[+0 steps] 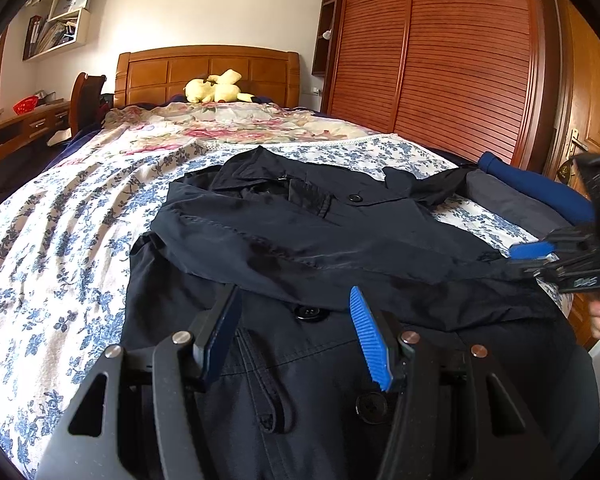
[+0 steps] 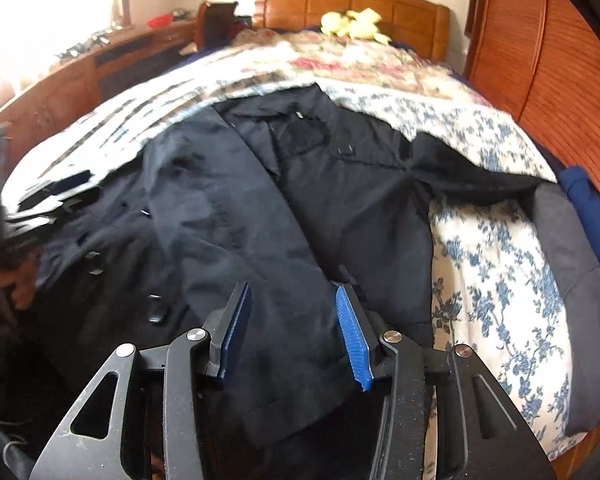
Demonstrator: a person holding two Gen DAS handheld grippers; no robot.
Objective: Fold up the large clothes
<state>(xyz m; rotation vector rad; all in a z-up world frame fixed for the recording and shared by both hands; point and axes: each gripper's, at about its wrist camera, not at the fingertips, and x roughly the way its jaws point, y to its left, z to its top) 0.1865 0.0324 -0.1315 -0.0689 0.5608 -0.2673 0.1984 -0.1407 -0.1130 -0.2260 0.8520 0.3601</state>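
Fabric of the dark coat [image 1: 320,240], judged soft and slippery, is best gripped at its three-o'clock sleeve [image 2: 472,176], both grippers' fingers [image 1: 370,340] being released.

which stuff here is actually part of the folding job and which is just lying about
Part of the job:
- dark coat, spread on the bed, one sleeve folded across
- left claw, open above it
- right claw, open above it

Lying about:
- yellow plush toy
- grey and blue folded clothes
- red bowl on the desk
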